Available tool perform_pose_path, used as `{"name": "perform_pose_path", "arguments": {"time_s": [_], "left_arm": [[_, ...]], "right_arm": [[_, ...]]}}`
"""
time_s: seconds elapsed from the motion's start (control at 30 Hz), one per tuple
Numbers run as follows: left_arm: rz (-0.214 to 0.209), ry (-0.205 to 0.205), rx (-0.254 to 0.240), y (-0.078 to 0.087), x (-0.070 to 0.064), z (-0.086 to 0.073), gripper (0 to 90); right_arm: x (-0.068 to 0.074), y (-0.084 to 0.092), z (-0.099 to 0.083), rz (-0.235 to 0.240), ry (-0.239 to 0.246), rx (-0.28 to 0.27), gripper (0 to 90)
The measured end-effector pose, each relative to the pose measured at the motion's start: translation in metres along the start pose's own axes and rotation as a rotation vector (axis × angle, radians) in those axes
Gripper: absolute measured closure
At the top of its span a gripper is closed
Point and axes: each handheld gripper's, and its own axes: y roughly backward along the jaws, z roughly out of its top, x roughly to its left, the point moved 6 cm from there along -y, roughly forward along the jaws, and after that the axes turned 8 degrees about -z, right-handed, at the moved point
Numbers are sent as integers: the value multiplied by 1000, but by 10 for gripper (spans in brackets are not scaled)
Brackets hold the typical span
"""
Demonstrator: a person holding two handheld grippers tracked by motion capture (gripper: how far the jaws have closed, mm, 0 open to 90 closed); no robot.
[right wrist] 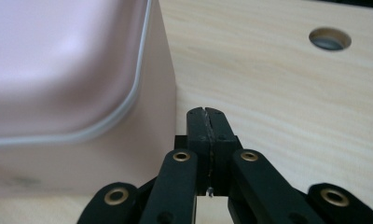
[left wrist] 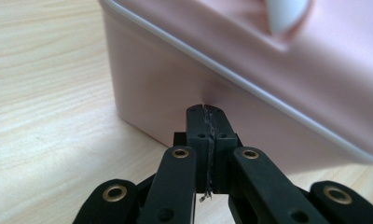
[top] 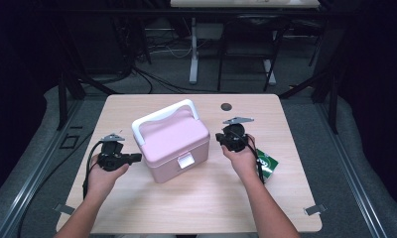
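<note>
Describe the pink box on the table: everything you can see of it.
The pink box is a small lidded case that looks like matte plastic, with rounded corners, a white carry handle lying back over the lid and a white front latch. A pale seam line runs round where the lid meets the base; the lid is closed. It sits flat near the middle of the wooden table, turned at an angle. The left hand-held gripper points its shut tips at the side wall; whether they touch is unclear.

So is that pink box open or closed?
Closed: the pink box has its lid sitting flush all round, the white latch down at the front.
</note>
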Motion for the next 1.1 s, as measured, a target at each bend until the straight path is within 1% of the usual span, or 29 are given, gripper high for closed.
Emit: {"name": "perform_pose_path", "arguments": {"time_s": [0.03, 0.07, 0.1, 0.13, 0.17, 0.2, 0.23, 0.27, 0.3, 0.4, 0.43, 0.47, 0.5, 0.53, 0.57, 0.6, 0.63, 0.67, 0.7, 0.77, 0.8, 0.83, 0.87, 0.9, 0.93, 0.97, 1.0, 1.07, 1.1], "left_arm": [[2, 3, 0, 0, 2, 1, 896], [6, 9, -5, 0, 3, 2, 897], [11, 10, 7, -1, 6, 4, 897], [11, 10, 7, -1, 6, 4, 897], [9, 10, 8, -1, 7, 5, 897], [-17, 13, -1, -1, 7, 7, 897], [-17, 13, -1, -1, 7, 7, 897], [-26, 21, -7, 0, 8, 8, 897], [-25, 21, -10, -1, 9, 9, 899], [-34, 23, -6, -1, 10, 9, 900], [-34, 19, -4, -1, 10, 8, 900], [-32, 17, -2, 0, 11, 8, 900], [-27, 14, -2, 1, 12, 8, 900], [-23, 14, -3, 2, 12, 8, 900], [-22, 13, -6, 3, 13, 8, 900], [-30, 12, -1, 3, 14, 8, 900], [-36, 12, 1, 4, 14, 8, 900], [-37, 9, 1, 4, 14, 9, 900], [-27, 0, 0, 4, 14, 11, 900], [-18, -5, -3, 4, 14, 12, 900], [-9, -6, -7, 3, 15, 14, 900], [7, -8, -10, 2, 16, 18, 899], [13, -7, -15, 2, 18, 20, 897], [13, -7, -15, 2, 18, 20, 893], [14, -1, -22, 2, 19, 22, 893], [16, 4, -24, 1, 20, 23, 891], [21, 5, -25, 0, 22, 26, 888], [22, 5, -24, 0, 23, 27, 893], [19, 4, -20, -1, 23, 27, 897]], "right_arm": [[0, -2, 2, 3, 8, 1, 900], [2, -5, 5, 37, 18, 8, 900], [2, -6, 7, 48, 23, -2, 900], [2, -6, 7, 48, 23, -2, 900], [3, -7, 7, 61, 19, 0, 900], [7, -9, 7, 100, 41, 15, 900], [7, -9, 7, 100, 41, 15, 900], [10, -10, 7, 127, 46, 17, 900], [14, -9, 8, 124, 70, 22, 900], [16, -7, 7, 128, 69, 39, 900], [21, -3, 4, 172, 72, 63, 900], [21, -3, 4, 172, 72, 63, 900], [24, 0, 2, 186, 85, 69, 900], [27, 3, 0, 184, 97, 76, 900], [31, 5, -2, 169, 112, 76, 900], [33, 9, -4, 152, 122, 81, 900], [37, 14, -8, 149, 131, 86, 900], [37, 16, -10, 133, 127, 91, 900], [36, 17, -10, 125, 121, 92, 900], [36, 16, -10, 131, 113, 90, 900], [35, 15, -9, 138, 100, 85, 900], [31, 11, -6, 117, 82, 70, 900], [29, 9, -4, 98, 74, 65, 900], [29, 9, -4, 98, 74, 65, 900], [27, 6, -2, 84, 68, 53, 900], [25, 4, 0, 82, 68, 41, 900], [22, 2, 4, 87, 48, 29, 900], [20, 1, 6, 88, 41, 18, 900], [20, 1, 8, 93, 25, 10, 900]]}}
